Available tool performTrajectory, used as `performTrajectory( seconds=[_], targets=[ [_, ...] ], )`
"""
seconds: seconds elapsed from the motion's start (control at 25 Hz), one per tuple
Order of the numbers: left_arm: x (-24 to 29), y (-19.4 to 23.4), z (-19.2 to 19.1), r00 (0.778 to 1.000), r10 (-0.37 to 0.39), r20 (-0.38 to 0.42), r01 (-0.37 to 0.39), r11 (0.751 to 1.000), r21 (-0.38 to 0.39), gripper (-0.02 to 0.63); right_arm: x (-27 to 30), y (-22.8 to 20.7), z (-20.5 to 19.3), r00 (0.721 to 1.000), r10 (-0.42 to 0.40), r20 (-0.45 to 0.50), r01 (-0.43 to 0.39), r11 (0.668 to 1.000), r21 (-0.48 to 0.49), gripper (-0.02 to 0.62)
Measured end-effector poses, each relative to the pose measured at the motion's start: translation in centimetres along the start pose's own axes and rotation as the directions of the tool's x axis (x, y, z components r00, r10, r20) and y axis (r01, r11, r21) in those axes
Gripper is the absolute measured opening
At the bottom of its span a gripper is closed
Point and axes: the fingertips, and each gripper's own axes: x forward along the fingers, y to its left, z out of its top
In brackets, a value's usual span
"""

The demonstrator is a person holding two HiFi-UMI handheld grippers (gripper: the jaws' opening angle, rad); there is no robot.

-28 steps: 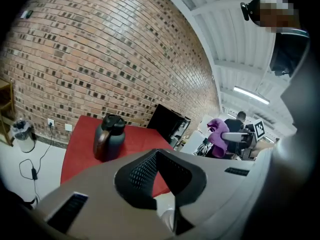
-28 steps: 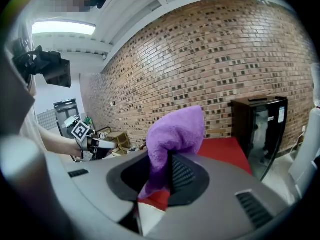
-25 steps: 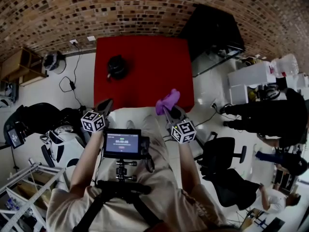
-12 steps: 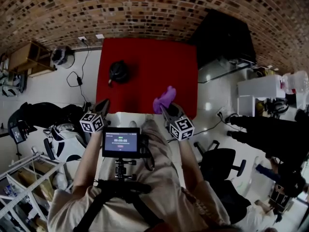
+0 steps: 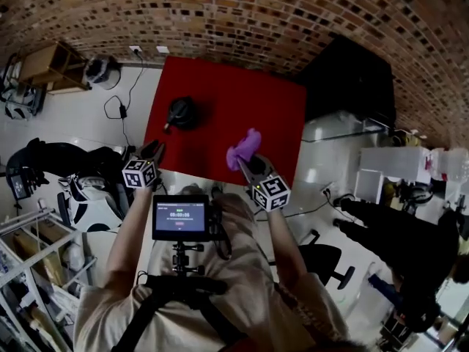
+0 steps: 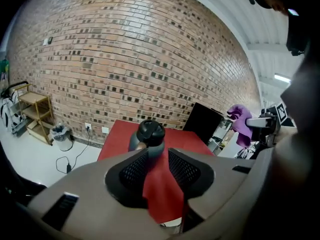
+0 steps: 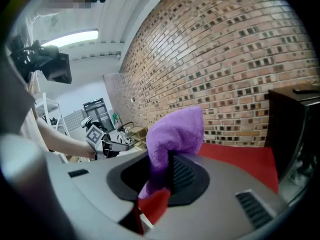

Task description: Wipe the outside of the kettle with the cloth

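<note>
My left tool [image 5: 154, 151], short of the kettle [image 5: 181, 113], has just been opening, empty. My right tool [image 5: 248, 166] clamps the cloth [image 5: 243, 147].

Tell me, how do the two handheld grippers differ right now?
The left gripper is empty, its jaws having just been opening; the right gripper is shut on the purple cloth. The left gripper faces the kettle on the red table; the right gripper faces brick wall. Both carry a marker cube.
</note>
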Motion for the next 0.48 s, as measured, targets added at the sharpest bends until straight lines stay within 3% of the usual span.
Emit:
performTrajectory(
  seconds=[0.24,0.36,0.48],
  targets=[
    [4.1,3.6,-1.6,0.996,0.046,-0.073,-0.047,0.999,-0.009,0.221,2.6,-0.1,0.2,0.997,0.058,-0.056,-0.06,0.997,-0.039,0.097],
    [6.5,4.6,-3.0,0.993,0.016,-0.119,-0.019,1.0,-0.024,0.23,2.9,-0.1,0.0,0.996,0.044,-0.08,-0.047,0.999,-0.027,0.097],
    [8.7,5.0,-3.3,0.987,-0.028,-0.16,0.031,0.999,0.019,0.247,4.0,-0.6,0.6,0.996,0.021,-0.082,-0.022,1.0,-0.017,0.097]
  ],
)
